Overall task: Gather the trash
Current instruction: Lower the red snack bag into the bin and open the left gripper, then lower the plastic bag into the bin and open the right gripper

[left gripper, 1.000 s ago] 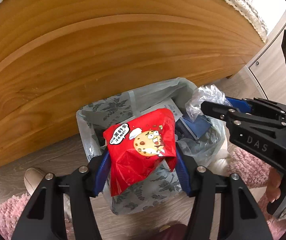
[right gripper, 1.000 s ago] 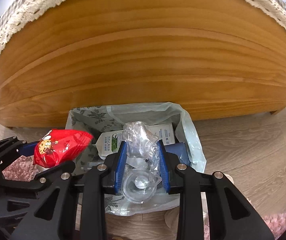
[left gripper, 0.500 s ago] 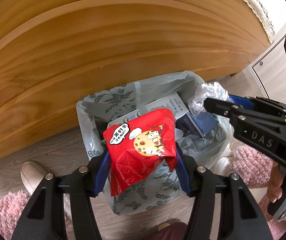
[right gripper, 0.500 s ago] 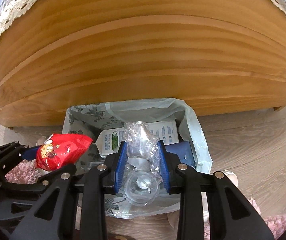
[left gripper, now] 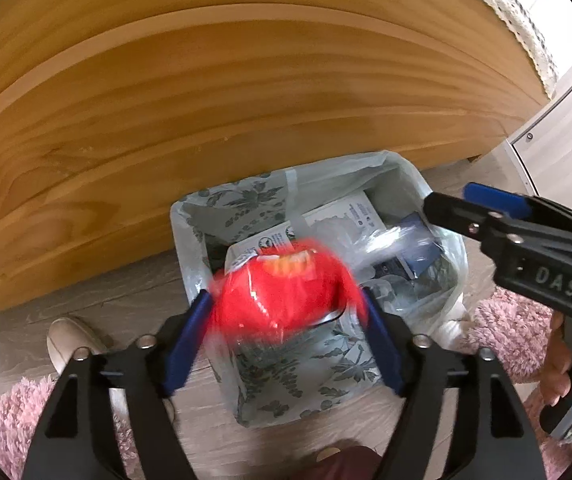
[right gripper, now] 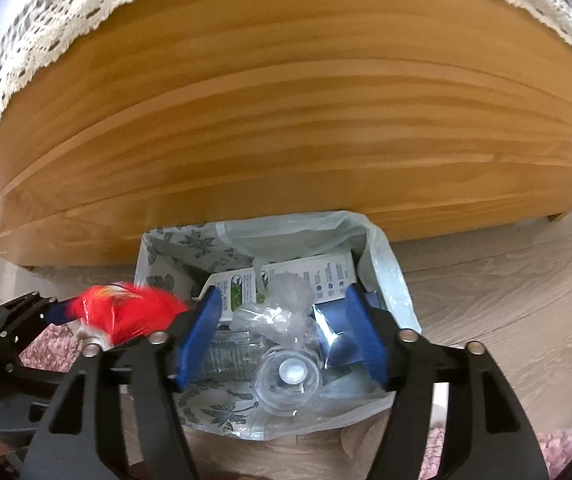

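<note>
Both tongs hang nose-down over the open mouth of the small bin lined with a grey leaf-printed plastic bag (left gripper: 310,376), which stands on the wood-look floor against the curved pale-wood bed frame (left gripper: 246,100). That placement lets whatever they let go fall straight inside.

The left tongs (left gripper: 286,332) stand apart. The red crinkly cookie snack wrapper (left gripper: 282,296) is between their blue pads (left gripper: 186,340) but smeared with motion blur, so it looks freed and dropping, not clamped. The right tongs (right gripper: 286,340) are also apart. The crumpled clear plastic cup with its domed lid (right gripper: 286,372) lies just ahead of them and lower, on top of the white cartons already in the bin, clear of both pads.

Half a second ago each pair was pinched on its piece and both pieces were sharp. The jaws of both have just been opening, the wrapper has slumped and blurred, and the cup has sunk away from the pads. Neither hand has shifted noticeably.
</note>
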